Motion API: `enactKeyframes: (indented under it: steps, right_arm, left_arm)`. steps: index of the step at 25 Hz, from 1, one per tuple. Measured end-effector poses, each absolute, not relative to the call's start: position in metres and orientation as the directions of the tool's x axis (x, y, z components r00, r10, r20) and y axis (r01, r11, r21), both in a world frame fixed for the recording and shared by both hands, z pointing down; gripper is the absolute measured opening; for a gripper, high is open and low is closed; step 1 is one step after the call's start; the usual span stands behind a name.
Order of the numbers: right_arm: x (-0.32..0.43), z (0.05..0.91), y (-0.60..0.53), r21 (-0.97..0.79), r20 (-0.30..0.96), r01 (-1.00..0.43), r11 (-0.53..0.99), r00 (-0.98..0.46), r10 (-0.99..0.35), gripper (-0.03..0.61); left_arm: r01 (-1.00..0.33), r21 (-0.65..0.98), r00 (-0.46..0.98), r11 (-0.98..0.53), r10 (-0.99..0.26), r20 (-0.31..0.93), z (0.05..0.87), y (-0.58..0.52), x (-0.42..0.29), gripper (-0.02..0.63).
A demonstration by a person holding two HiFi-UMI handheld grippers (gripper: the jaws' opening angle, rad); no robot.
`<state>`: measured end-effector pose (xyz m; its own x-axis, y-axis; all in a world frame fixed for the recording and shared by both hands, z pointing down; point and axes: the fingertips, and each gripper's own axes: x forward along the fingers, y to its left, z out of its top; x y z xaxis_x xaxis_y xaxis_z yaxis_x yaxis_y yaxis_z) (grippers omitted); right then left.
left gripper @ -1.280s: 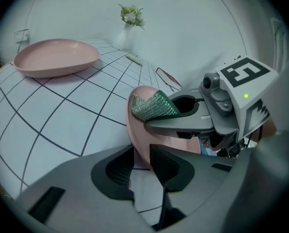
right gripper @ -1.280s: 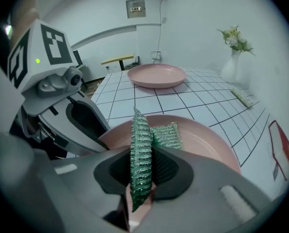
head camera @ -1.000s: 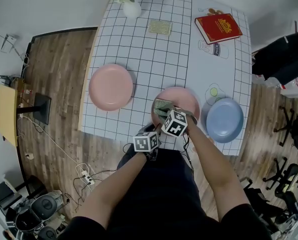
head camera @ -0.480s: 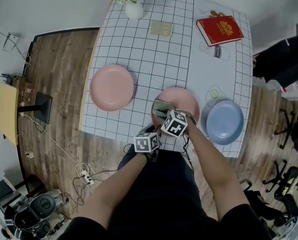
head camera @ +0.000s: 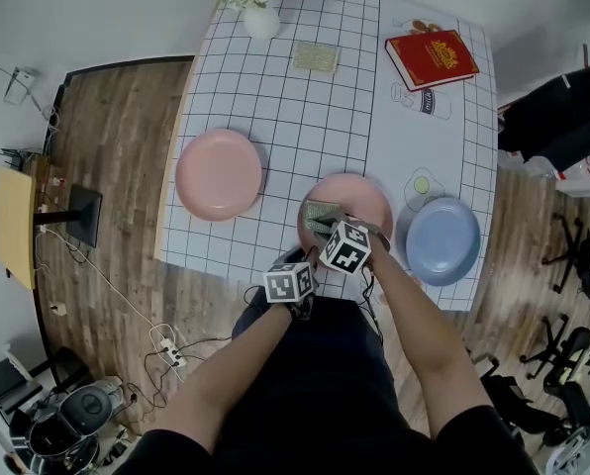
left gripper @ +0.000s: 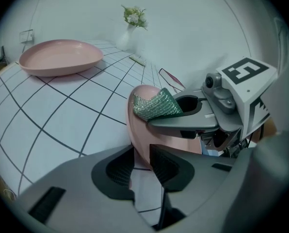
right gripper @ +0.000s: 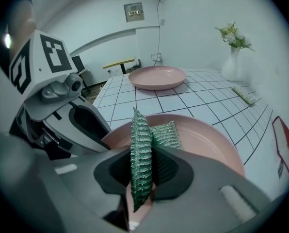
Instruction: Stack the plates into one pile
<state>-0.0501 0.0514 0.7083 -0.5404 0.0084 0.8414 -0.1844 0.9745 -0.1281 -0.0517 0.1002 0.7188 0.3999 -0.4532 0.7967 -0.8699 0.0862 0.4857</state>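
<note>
At the tongs very little has changed in the last second. The left tongs [left gripper: 141,163] have just closed a touch further, and both hands stand where they stood, close to the near edge of the worktop [head camera: 315,107]. The left tongs are about half shut and they clench the near rim of the middle plate [right gripper: 202,140], which passes between the two pads. The right tongs [right gripper: 144,171] are also about half shut. They grasp a folded green scourer [right gripper: 140,130] that stands on edge between the pads, and its free end lies in the hollow of the same plate. So, as I judge it, the plate is being held steady and wiped, and the stacking is not under way at this moment. Further out, the three plates lie as before, each one alone. The middle plate is near the person, a second pink plate [head camera: 219,173] is well apart to the left, and a blue plate [head camera: 443,240] is near the middle one on the right, not touching it as far as I can see. No pile has been begun, so all of the task is left to do.
</note>
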Motion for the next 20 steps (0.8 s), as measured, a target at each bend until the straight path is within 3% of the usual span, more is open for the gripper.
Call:
enactKeyframes:
  steps: [20]
  right_arm:
    - [0.019,0.718,0.057,0.009,0.917,-0.282,0.959,-0.379,-0.12,0.078]
  left_arm:
    - [-0.872,0.476,0.378,0.116,-0.458,0.804,0.719,0.099,-0.054,0.087]
